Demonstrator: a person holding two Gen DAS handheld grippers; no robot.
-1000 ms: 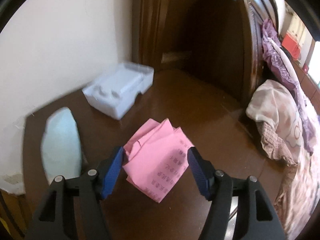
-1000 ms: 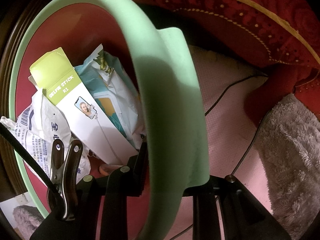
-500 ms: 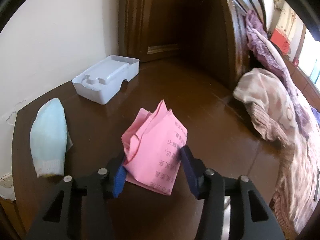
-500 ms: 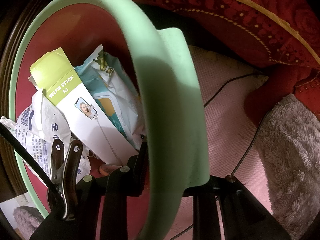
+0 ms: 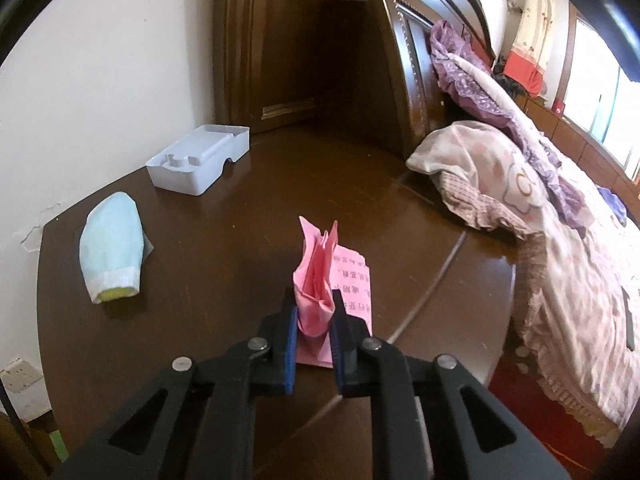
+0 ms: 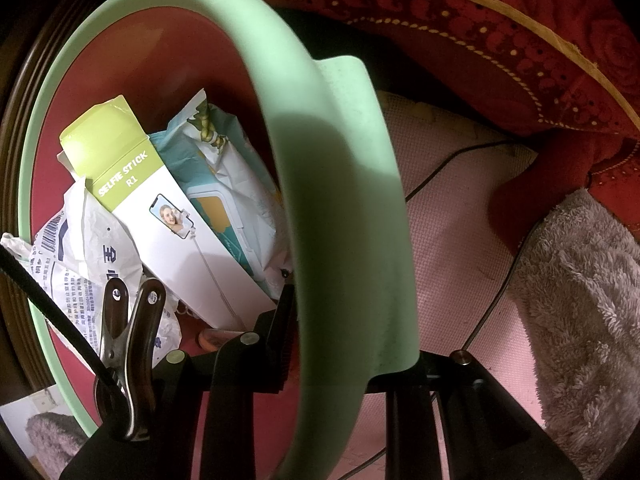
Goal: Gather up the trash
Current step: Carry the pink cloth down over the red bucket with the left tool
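The pink paper point(image 5: 316, 284) is pinched between the blue pads of the left gripper point(image 5: 314, 312), whose jaws have just been closing onto it; its folds are crumpled upward, while a flat printed part lies on the dark wooden tabletop point(image 5: 224, 248). To the left of the paper, a pale blue mitt point(image 5: 110, 248) is seen lying on the wood, and farther back, near the wall, a white moulded plastic tray point(image 5: 200, 162) is set. A thin cable point(image 5: 432, 286) is laid across the tabletop to the right of the paper, and beyond the table's edge a bed with a floral quilt point(image 5: 560, 264) is visible.

In the right wrist view, the rim of the green bin point(image 6: 344, 200) is clamped between the jaws of the right gripper point(image 6: 340, 344), with one finger inside the bin and the other outside, largely hidden by the rim. Inside the bin a selfie-stick box point(image 6: 160, 220), a wipes packet point(image 6: 224, 184) and a crumpled white printed bag point(image 6: 76, 264) are piled. What appears to be a metal clip point(image 6: 128, 352) is fixed at the gripper's left side. The bin is placed beside a pink mat point(image 6: 452, 240) and a grey fluffy rug point(image 6: 584, 304)
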